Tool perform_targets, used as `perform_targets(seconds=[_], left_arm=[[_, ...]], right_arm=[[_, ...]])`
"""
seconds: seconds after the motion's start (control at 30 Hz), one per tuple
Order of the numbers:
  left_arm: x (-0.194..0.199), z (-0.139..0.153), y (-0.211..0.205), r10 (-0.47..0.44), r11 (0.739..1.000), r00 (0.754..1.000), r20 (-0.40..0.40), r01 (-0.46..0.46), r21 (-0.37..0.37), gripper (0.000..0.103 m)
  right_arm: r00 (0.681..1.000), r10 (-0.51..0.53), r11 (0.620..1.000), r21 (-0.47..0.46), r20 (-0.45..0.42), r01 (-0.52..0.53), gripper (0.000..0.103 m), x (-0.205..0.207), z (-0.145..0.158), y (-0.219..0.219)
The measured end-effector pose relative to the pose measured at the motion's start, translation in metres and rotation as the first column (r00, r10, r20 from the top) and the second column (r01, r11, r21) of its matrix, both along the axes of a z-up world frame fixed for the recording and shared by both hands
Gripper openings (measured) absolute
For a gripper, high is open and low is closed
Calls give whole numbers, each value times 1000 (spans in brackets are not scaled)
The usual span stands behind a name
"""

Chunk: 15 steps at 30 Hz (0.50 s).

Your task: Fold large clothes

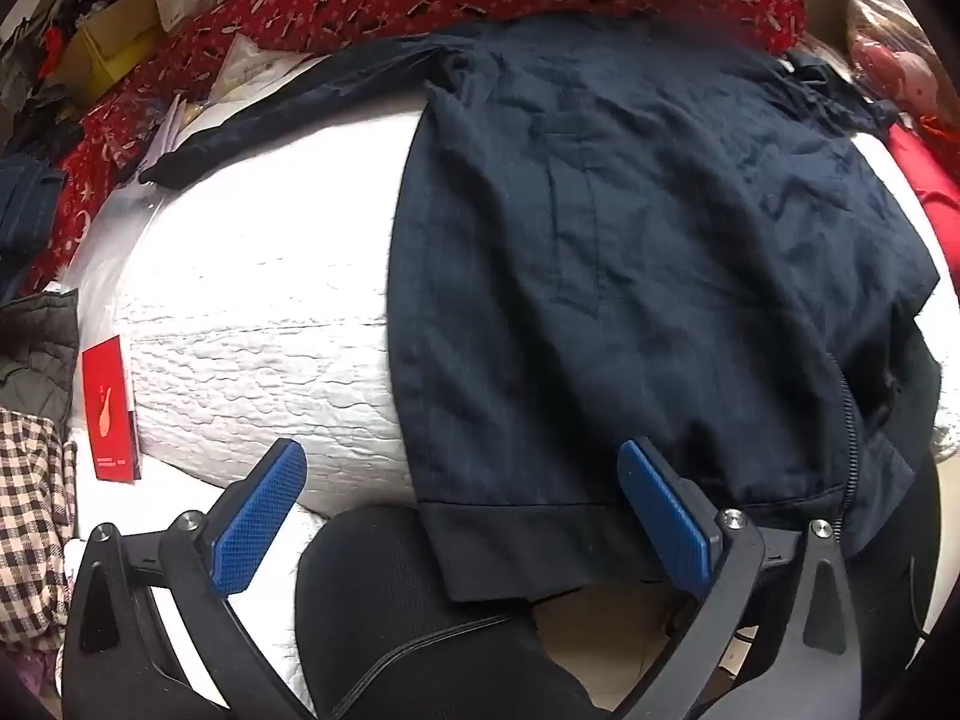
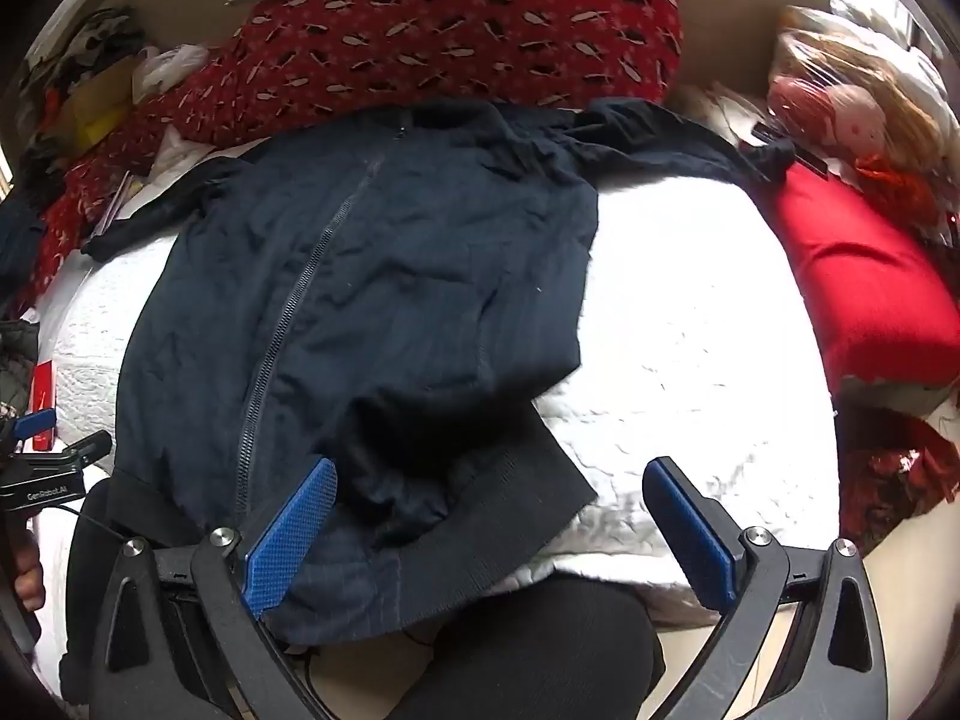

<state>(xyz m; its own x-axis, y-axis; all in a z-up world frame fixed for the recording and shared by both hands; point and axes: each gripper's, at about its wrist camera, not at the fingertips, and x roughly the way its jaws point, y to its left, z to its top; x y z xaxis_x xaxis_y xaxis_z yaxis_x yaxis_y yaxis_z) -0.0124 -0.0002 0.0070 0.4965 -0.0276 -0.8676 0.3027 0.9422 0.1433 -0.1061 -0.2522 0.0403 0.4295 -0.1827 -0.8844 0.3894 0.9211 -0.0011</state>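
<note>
Navy jacket point(image 2: 372, 276) lies flat on the white bed point(image 2: 690, 312), zipper up. Both grippers, left point(image 1: 462, 516) and right point(image 2: 492, 516), hover spread and empty above its hem; better pinch both hem corners evenly before folding.

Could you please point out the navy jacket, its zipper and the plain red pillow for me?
navy jacket point(image 2: 390, 276): right wrist view, on the front panel.
zipper point(image 2: 288, 324): right wrist view, midway along its teeth.
red pillow point(image 2: 864, 282): right wrist view, on its top face.
</note>
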Motion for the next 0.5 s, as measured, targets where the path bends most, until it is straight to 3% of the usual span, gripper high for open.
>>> perform_targets(seconds=[0.17, 0.3, 0.33, 0.5], left_arm=[[-7, 6, -24, -47, 999, 999, -26, 47, 3, 103], [-17, 10, -32, -89, 995, 996, -7, 89, -38, 103], [-20, 10, -34, -94, 995, 996, -4, 93, -39, 103], [-26, 10, -36, -109, 993, 994, 3, 109, -52, 103]], right_arm=[[998, 49, 998, -32, 48, -48, 102, -7, 0, -5], [992, 88, 995, -58, 88, -83, 102, -18, 3, -8], [999, -41, 998, -47, 16, 41, 102, -22, 1, 1], [1000, -23, 996, -85, 16, 25, 102, -25, 3, 3]])
